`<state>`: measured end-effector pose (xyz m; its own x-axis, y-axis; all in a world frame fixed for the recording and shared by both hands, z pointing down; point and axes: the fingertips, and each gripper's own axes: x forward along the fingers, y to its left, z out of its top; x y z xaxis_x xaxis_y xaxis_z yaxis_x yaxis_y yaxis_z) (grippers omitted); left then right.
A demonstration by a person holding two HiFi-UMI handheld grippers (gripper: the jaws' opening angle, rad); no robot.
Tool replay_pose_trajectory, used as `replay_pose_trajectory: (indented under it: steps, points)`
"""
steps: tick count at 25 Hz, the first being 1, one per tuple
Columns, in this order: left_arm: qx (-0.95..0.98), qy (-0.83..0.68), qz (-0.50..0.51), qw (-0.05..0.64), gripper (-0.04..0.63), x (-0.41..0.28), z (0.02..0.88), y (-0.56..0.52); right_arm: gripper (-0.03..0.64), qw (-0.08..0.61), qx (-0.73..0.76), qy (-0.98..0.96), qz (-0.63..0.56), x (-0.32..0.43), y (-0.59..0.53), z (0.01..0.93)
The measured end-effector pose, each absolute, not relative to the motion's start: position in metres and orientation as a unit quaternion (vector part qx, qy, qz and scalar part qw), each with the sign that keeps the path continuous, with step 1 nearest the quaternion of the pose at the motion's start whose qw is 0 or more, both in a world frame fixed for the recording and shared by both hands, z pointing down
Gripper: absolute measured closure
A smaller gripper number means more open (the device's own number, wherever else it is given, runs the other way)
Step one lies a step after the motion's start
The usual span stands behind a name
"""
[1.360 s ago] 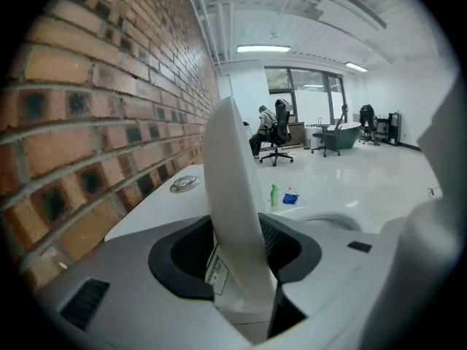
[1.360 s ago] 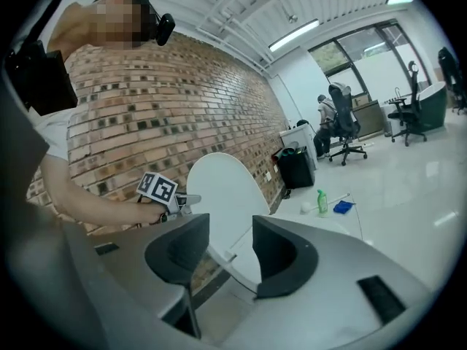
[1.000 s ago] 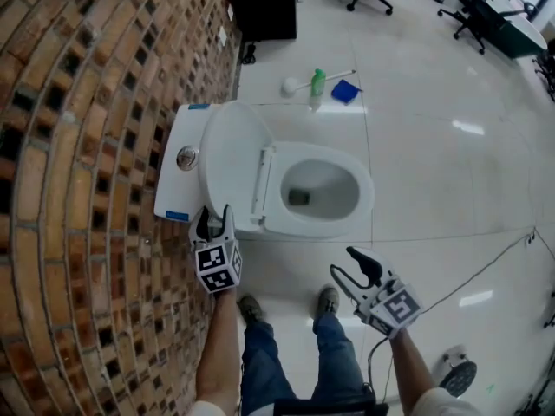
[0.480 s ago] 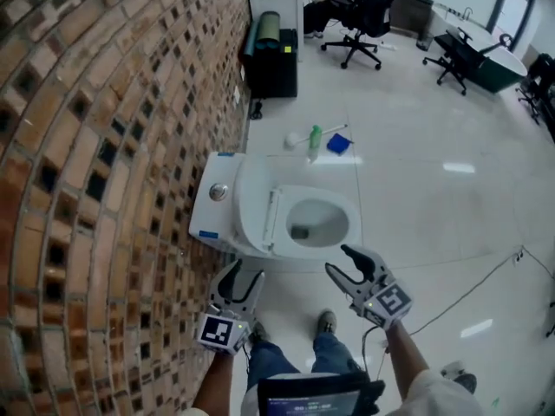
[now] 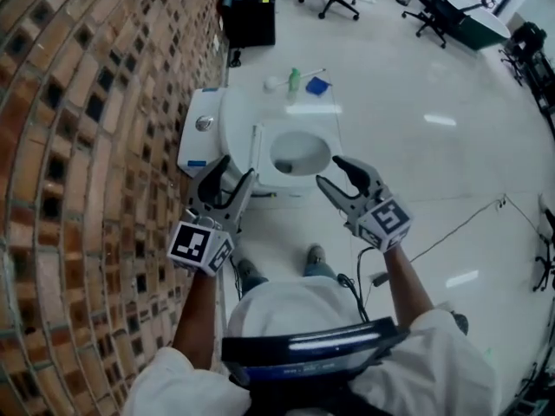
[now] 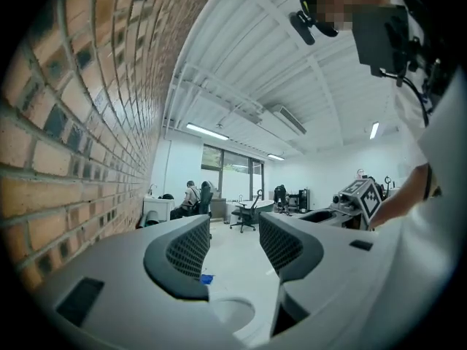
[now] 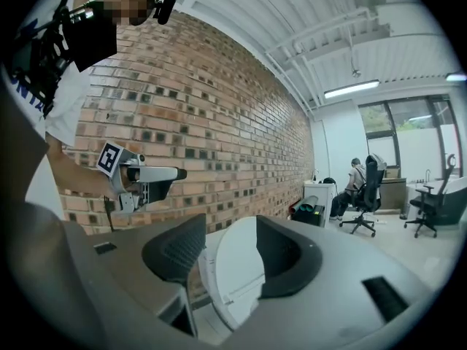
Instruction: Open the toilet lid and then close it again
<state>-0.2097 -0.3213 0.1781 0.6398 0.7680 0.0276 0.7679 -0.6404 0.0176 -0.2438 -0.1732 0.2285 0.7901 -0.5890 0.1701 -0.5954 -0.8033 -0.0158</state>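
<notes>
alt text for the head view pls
White toilet with its lid raised, beside a brick wall. In front of it, the person's left gripper and right gripper are held up, jaws apart and empty.

Toilet lid (image 5: 236, 133) raised; left tongs (image 5: 236, 170), right tongs (image 5: 330, 172) both open, empty.

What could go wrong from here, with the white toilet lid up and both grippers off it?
1. The white oval toilet lid stands raised against the white ceramic tank; the left gripper and right gripper are open, empty, short of it. Tipped forward ungripped, it could slam onto the white seat.
2. The red brick wall runs close beside the left gripper; reaching for the lid could scrape it.
</notes>
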Motion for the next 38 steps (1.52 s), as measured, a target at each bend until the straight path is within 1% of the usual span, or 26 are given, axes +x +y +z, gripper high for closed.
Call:
replay_pose_trajectory:
  steps: [4,10,13,17,19,25,31,33,35,38]
  points:
    - [0.908,0.416,0.043,-0.014,0.397,-0.207,0.189,-0.32,0.405,0.02,0.946,-0.31,0.087,-0.248,-0.171,0.227]
    - [0.917,0.397,0.038,0.01,0.394,-0.212,0.191,-0.306,0.405,0.031,0.936,-0.337,0.097,-0.254,-0.155,0.249]
    - [0.934,0.355,0.039,0.007,0.394,-0.209,0.201,-0.289,0.405,0.065,0.927,-0.359,0.088,-0.25,-0.123,0.253]
    - [0.948,0.311,0.059,-0.027,0.393,-0.206,0.215,-0.251,0.405,0.08,0.912,-0.389,0.101,-0.238,-0.069,0.255]
    - [0.951,0.299,0.067,-0.028,0.394,-0.203,0.219,-0.234,0.406,0.093,0.904,-0.404,0.106,-0.23,-0.045,0.257]
    - [0.96,0.268,0.078,-0.024,0.394,-0.168,0.241,-0.201,0.405,0.121,0.866,-0.47,0.117,-0.166,-0.014,0.268]
    - [0.977,0.196,0.071,-0.047,0.393,-0.103,0.26,-0.198,0.405,0.183,0.794,-0.564,0.134,-0.083,-0.028,0.282]
    - [0.982,0.164,0.077,-0.053,0.393,-0.084,0.26,-0.201,0.405,0.201,0.763,-0.599,0.137,-0.059,-0.035,0.282]
    - [0.988,0.131,0.074,-0.045,0.393,-0.071,0.251,-0.202,0.405,0.215,0.729,-0.636,0.132,-0.035,-0.044,0.279]
    - [0.993,0.087,0.065,-0.044,0.394,-0.057,0.234,-0.202,0.405,0.226,0.676,-0.692,0.116,0.001,-0.064,0.27]
